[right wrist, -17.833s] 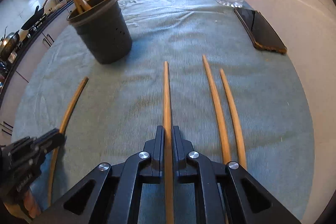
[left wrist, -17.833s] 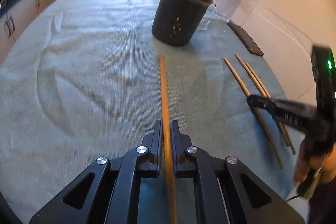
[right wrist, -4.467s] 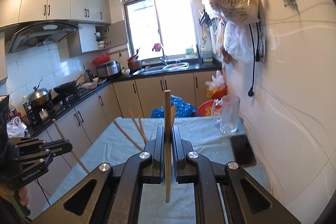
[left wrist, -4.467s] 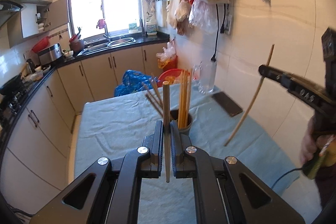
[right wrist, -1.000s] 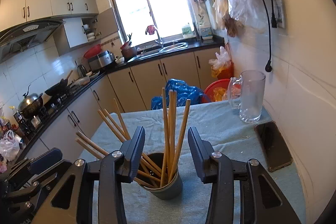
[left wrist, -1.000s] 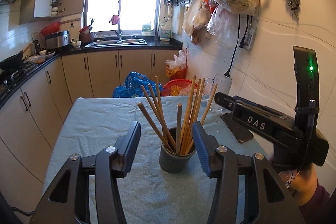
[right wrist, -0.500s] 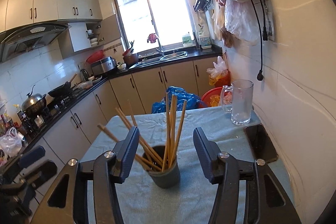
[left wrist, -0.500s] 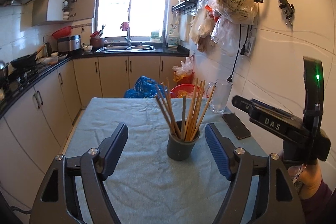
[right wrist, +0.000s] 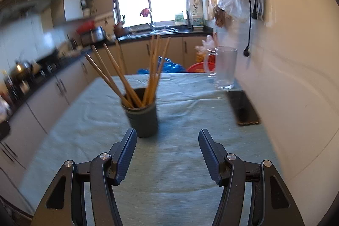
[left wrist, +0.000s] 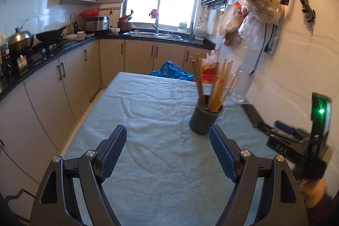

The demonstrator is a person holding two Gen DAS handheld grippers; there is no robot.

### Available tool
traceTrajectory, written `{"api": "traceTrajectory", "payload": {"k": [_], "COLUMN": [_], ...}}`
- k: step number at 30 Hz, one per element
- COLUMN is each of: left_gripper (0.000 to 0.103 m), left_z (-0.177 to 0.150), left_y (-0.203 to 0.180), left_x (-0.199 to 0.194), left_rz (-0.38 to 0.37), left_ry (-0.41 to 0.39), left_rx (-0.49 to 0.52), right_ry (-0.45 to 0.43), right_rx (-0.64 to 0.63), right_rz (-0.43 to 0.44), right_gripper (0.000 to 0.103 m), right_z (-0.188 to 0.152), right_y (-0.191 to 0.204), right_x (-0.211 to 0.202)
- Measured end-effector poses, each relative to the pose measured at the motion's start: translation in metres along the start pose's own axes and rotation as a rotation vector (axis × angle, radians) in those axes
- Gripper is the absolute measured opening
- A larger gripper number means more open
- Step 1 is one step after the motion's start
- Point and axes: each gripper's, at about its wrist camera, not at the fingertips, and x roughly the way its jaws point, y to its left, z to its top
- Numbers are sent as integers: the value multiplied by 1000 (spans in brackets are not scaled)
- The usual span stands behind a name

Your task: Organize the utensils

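Note:
A dark round utensil holder (left wrist: 203,119) (right wrist: 143,120) stands on the table with its pale green cloth (left wrist: 161,162) (right wrist: 178,164). Several wooden chopsticks (left wrist: 216,86) (right wrist: 152,69) stick up out of it, fanned apart. My left gripper (left wrist: 168,132) hangs above the cloth, back from the holder, its jaws opening with nothing between them. My right gripper (right wrist: 166,136) is also back from the holder, jaws opening and empty. In the left wrist view the right gripper's black body (left wrist: 296,137) shows at the right edge, with a hand below it.
A glass mug (right wrist: 224,65) and a dark phone (right wrist: 243,107) lie near the tiled wall on the right. Kitchen cabinets and a black counter (left wrist: 70,46) run along the left and back. Plastic bags (left wrist: 262,3) hang from wall hooks.
Both grippers have drawn back from the holder and opened wider. The holder has slid right in the left wrist view and left in the right wrist view.

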Motion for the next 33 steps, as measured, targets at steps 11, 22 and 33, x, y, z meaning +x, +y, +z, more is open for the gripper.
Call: {"api": "traceTrajectory", "payload": {"k": [11, 22, 33], "left_gripper": [94, 103, 103], "left_z": [25, 16, 20], "left_y": [64, 69, 8], "left_x": [11, -6, -30], "left_rz": [164, 326, 410], "left_ry": [-139, -298, -303], "left_rx": [-25, 39, 63], "right_ry": [-31, -54, -98], "right_rx": [192, 308, 260], "right_rz": [-24, -26, 38], "right_gripper": [69, 70, 75], "right_z": [5, -10, -25], "right_y": [11, 6, -7], "right_x": [-12, -11, -30]}}
